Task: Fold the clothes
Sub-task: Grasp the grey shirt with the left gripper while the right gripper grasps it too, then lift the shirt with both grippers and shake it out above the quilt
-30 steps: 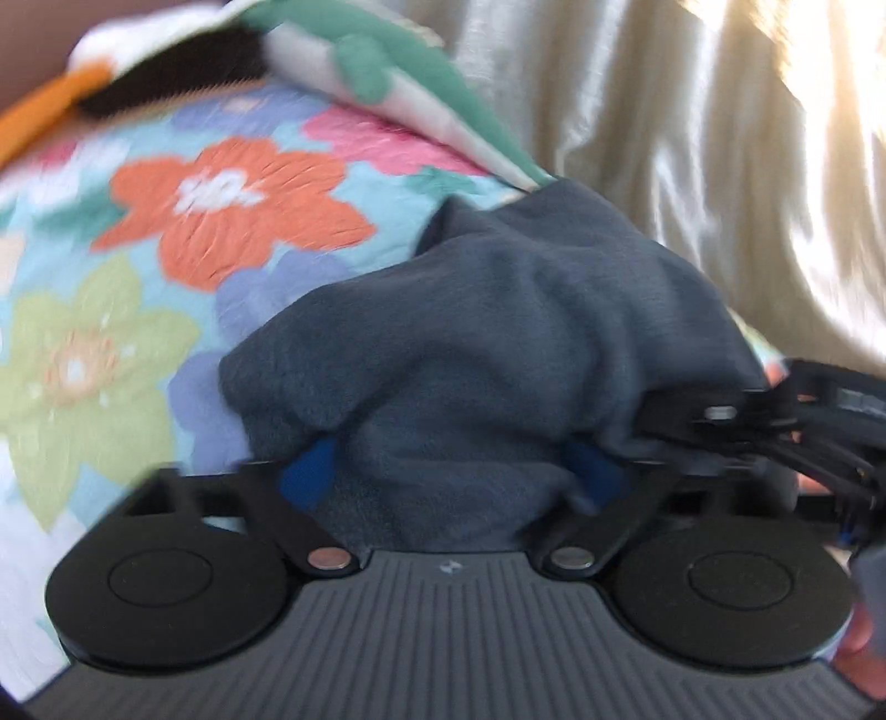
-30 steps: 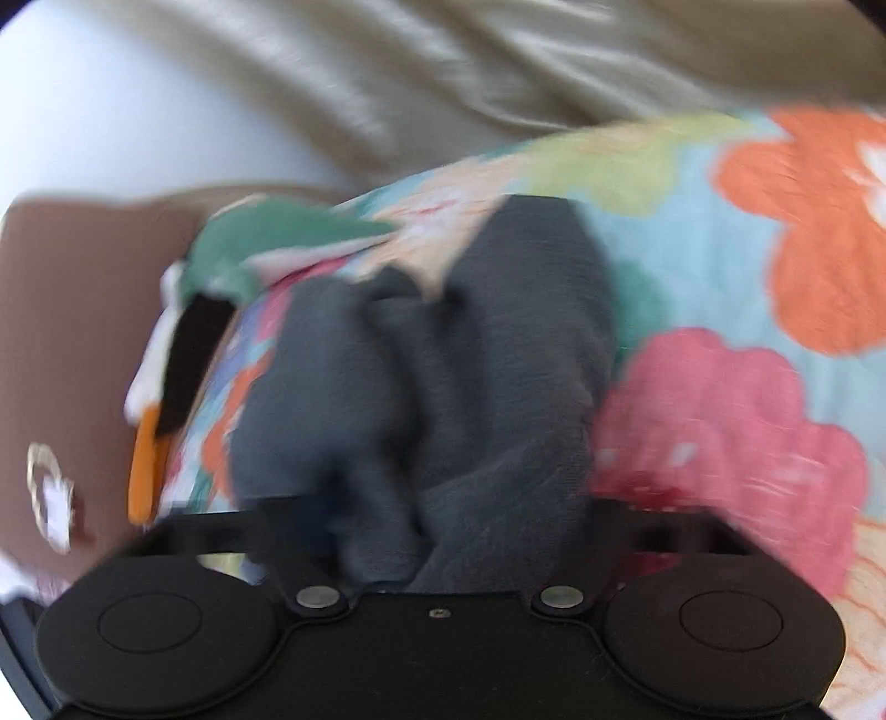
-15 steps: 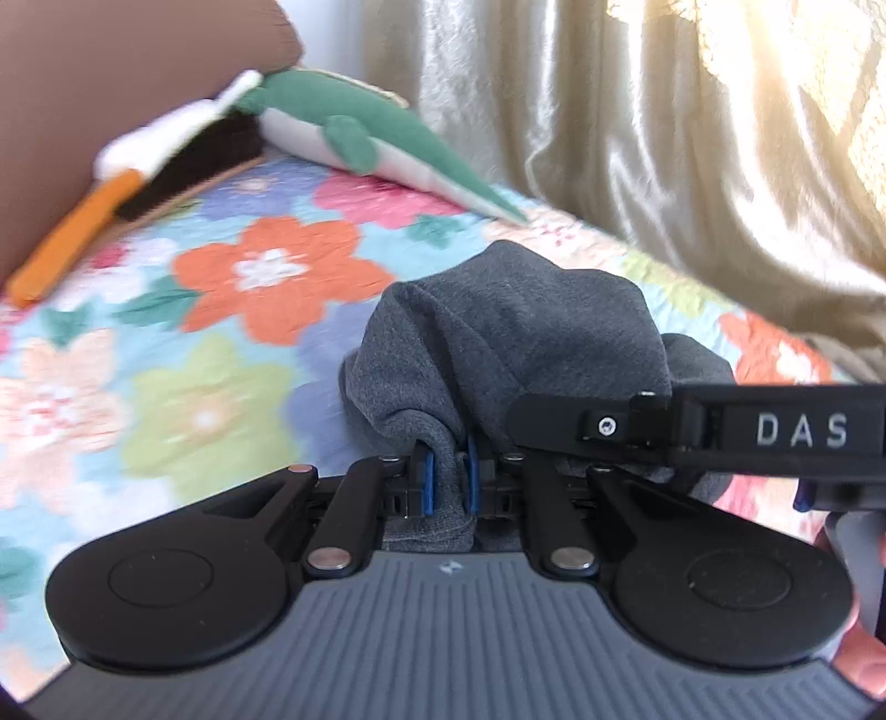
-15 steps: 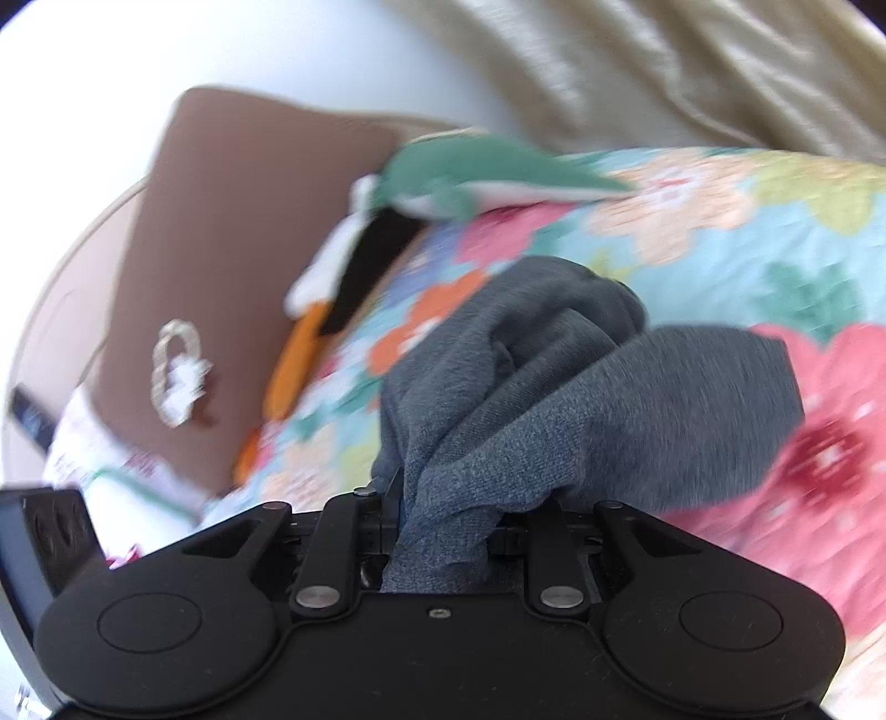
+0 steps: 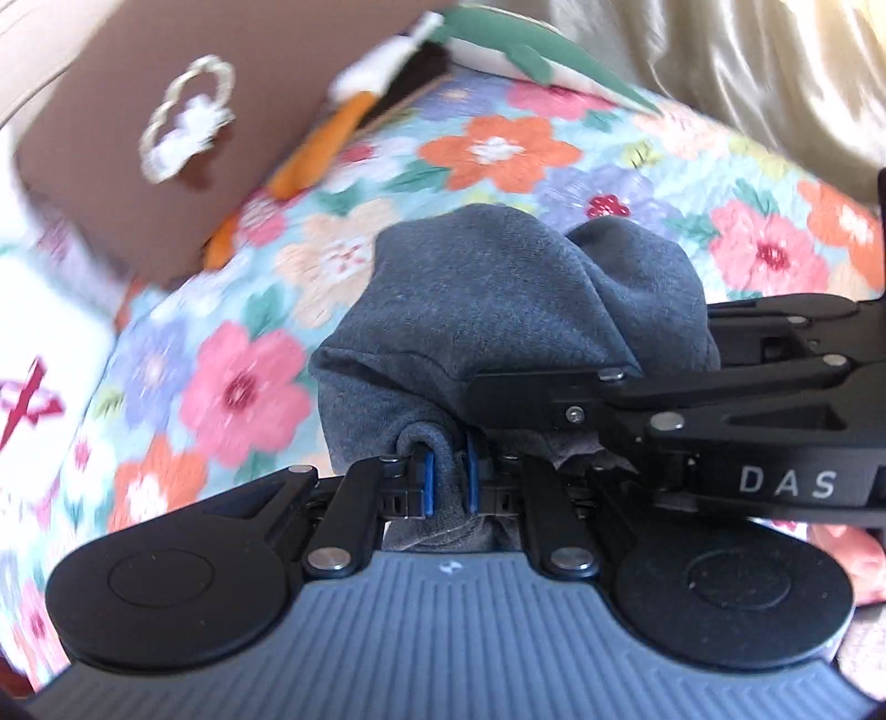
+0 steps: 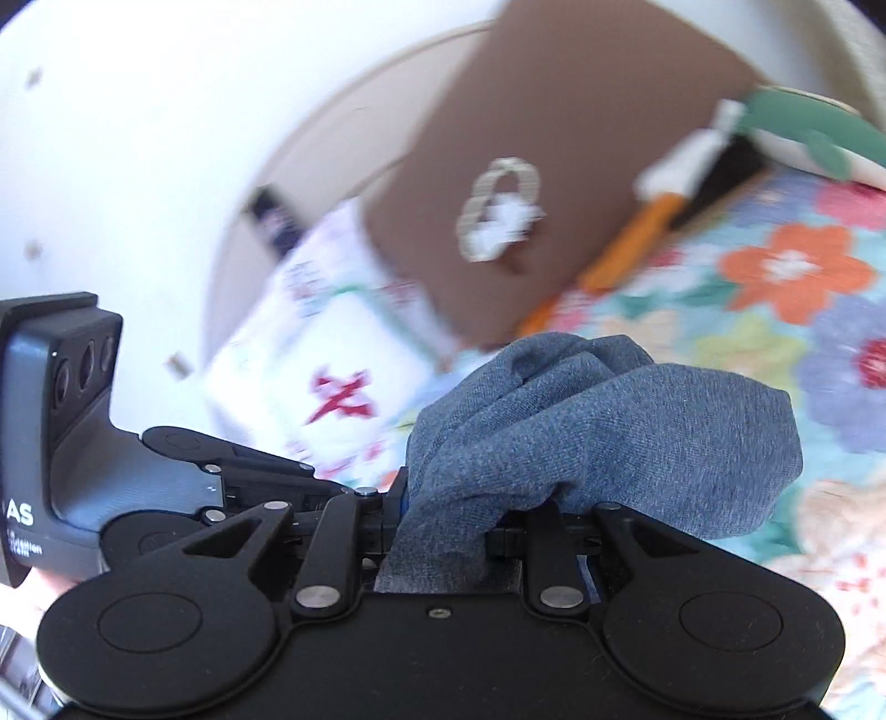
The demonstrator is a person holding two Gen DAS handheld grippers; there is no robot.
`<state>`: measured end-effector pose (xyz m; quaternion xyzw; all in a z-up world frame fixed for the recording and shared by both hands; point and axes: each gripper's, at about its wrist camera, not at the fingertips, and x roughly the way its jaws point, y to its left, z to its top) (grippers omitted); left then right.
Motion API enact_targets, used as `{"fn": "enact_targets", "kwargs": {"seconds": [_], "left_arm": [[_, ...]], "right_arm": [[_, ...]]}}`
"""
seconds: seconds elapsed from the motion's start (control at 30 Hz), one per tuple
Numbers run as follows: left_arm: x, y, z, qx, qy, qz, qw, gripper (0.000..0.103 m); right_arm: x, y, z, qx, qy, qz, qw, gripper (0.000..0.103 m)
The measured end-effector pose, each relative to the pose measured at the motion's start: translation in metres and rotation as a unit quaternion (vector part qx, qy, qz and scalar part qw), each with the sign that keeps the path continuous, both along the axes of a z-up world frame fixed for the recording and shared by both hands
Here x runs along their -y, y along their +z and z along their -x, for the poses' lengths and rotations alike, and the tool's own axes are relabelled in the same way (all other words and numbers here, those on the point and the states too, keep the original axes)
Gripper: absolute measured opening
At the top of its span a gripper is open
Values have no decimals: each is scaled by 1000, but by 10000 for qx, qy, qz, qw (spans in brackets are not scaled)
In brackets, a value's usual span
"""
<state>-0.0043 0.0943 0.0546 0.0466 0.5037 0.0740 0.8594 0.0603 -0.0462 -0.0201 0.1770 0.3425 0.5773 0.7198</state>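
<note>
A dark grey-blue knit garment (image 5: pixel 509 310) hangs bunched above the floral quilt (image 5: pixel 243 387). My left gripper (image 5: pixel 447 476) is shut on a fold of it between its blue pads. My right gripper (image 6: pixel 443 520) is shut on another part of the same garment (image 6: pixel 598 437), which drapes over its fingers and hides them. The right gripper's body crosses the left wrist view (image 5: pixel 720 421) close beside the left one. The left gripper's body shows at the left of the right wrist view (image 6: pixel 61 421).
A brown pillow (image 5: pixel 144 138) with a white loop emblem and a white patterned pillow (image 6: pixel 310 376) lie at the bed's head. A green plush toy (image 5: pixel 531 50) and an orange-black-white one (image 5: pixel 354 111) lie beyond. A beige curtain (image 5: pixel 747 72) hangs at the right.
Both grippers closed on the garment and lifted it off the quilt. They have swung left toward the pillows and drawn close together.
</note>
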Motion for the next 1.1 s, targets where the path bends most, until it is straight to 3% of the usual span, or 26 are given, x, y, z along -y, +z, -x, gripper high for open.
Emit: {"fn": "enact_targets", "kwargs": {"seconds": [0.13, 0.23, 0.3, 0.37, 0.6, 0.73, 0.87, 0.97, 1.1], "left_arm": [[-24, 3, 56, 648, 430, 700, 9945, 10], [-6, -8, 82, 1060, 392, 176, 9934, 10], [-3, -18, 91, 1232, 737, 358, 9890, 10], [-10, -24, 100, 1236, 958, 651, 9855, 10], [-44, -14, 156, 1319, 1310, 1367, 9730, 10], [-53, 6, 189, 1177, 1267, 1882, 9668, 10], [-64, 23, 203, 909, 1145, 2422, 9592, 10], [-65, 21, 198, 767, 1066, 2261, 9652, 10], [-69, 2, 179, 882, 1136, 1514, 9779, 10]], "right_arm": [[-2, 17, 20, 227, 536, 55, 9983, 24], [-11, 30, 39, 420, 756, 453, 9952, 24], [-19, 36, 54, 750, 761, 721, 9917, 24], [-25, 37, 69, 1035, 861, 963, 9862, 24], [-39, 53, 104, 1104, 1443, 1040, 9778, 24], [-46, 76, 119, 609, 1680, 1217, 9763, 24], [-41, 102, 137, 693, 1939, 1421, 9682, 24], [-50, 108, 144, 985, 2090, 1652, 9588, 24], [-81, 88, 138, 1407, 1913, 1640, 9574, 24]]}}
